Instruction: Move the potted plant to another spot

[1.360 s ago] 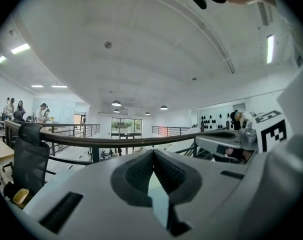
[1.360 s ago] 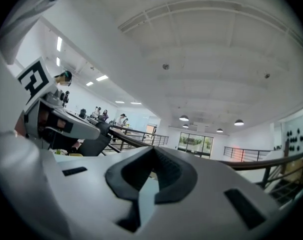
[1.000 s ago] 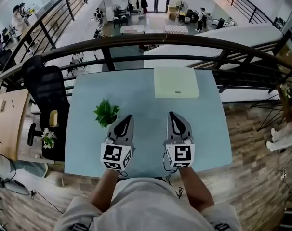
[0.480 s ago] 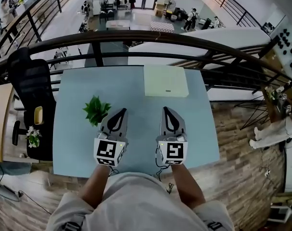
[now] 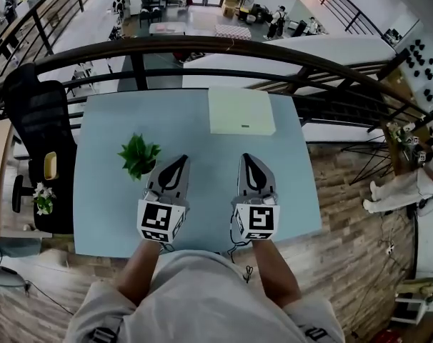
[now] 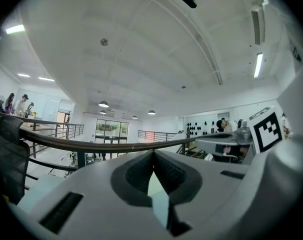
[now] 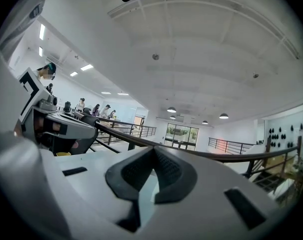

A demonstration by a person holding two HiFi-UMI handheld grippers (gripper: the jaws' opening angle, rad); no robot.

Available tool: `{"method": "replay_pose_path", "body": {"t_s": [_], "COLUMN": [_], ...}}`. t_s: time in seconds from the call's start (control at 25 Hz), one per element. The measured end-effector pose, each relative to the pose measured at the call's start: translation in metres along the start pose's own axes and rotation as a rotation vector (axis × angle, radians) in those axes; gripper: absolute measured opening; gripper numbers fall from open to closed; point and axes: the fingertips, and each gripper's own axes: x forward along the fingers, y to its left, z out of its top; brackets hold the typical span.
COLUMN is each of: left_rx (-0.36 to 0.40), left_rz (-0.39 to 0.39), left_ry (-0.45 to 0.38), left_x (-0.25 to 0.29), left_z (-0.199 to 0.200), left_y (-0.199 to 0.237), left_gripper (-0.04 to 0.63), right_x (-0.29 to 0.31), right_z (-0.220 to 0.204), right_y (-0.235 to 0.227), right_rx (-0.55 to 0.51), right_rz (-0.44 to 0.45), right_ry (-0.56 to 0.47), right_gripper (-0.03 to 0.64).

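Left gripper sits just right of plant, so nearer hand; right gripper further right of plant. Both jaws together, nothing btwn.

small green potted plant stood upright on the pale blue table, left of centre, its leafy top full and undisturbed.

The potted plant has green leaves, and the table is pale blue. The box is cream. The left gripper and right gripper are light grey with black-and-white square markers.
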Motion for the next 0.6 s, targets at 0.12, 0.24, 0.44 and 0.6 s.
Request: {"method": "replay_pose_path", "body": {"t_s": [0.12, 0.24, 0.44, 0.6], "left_rx": [-0.006, -0.009, -0.011, -0.013], "left_rz": [0.001, 0.005, 0.020, 0.024], "left_ry": [0.005, 0.014, 0.020, 0.023], "left_x": [-0.004, -0.010, -0.017, -0.021], "left_z": [-0.004, -0.007, -0.009, -0.011], "left_y": [-0.001, -0.002, 0.002, 0.004], "left_gripper": [0.012, 0.012, 0.012, 0.012], "right_x": [-0.003, -0.005, -0.006, -0.006], "right_z": [-0.002, -0.003, -0.003, -0.003], "right_y": [0.001, 0.004, 0.013, 0.017], "right_rx": [0.013, 0.030, 0.035, 0.034], "right_rz": [0.003, 0.010, 0.026, 0.034], "right_ry": [0.003, 0.007, 0.006, 0.007], "right_gripper": [0.003, 0.003, 0.003, 0.003]}}
